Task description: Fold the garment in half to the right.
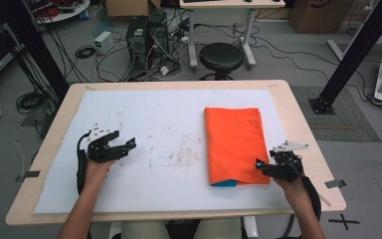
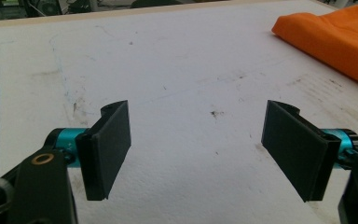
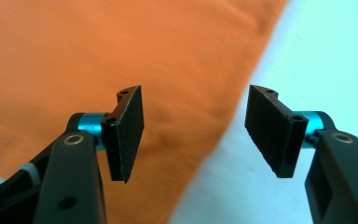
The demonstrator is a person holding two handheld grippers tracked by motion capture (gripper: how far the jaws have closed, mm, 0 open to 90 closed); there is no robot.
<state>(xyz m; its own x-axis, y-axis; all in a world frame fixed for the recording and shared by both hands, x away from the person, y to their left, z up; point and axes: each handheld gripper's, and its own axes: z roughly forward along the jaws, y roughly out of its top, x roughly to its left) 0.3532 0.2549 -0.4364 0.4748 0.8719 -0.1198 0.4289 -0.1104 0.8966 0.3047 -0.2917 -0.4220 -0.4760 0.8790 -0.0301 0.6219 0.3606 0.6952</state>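
The right gripper is held open, nothing between its 2 jaws, at the near right edge of the folded orange cloth on the white mat. The left gripper is parked open, well apart. Soft, light, floppy fabric is judged; a folded edge is best pinched. No writing is seen.

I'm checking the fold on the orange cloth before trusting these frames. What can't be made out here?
- Blue layer under the orange cloth, high view: the cloth covers all but a corner.
- Cloth's full outline, right gripper view: cut off by the picture's edges and blurred.
- Right hand-held gripper touching the cloth or not, high view: too small.
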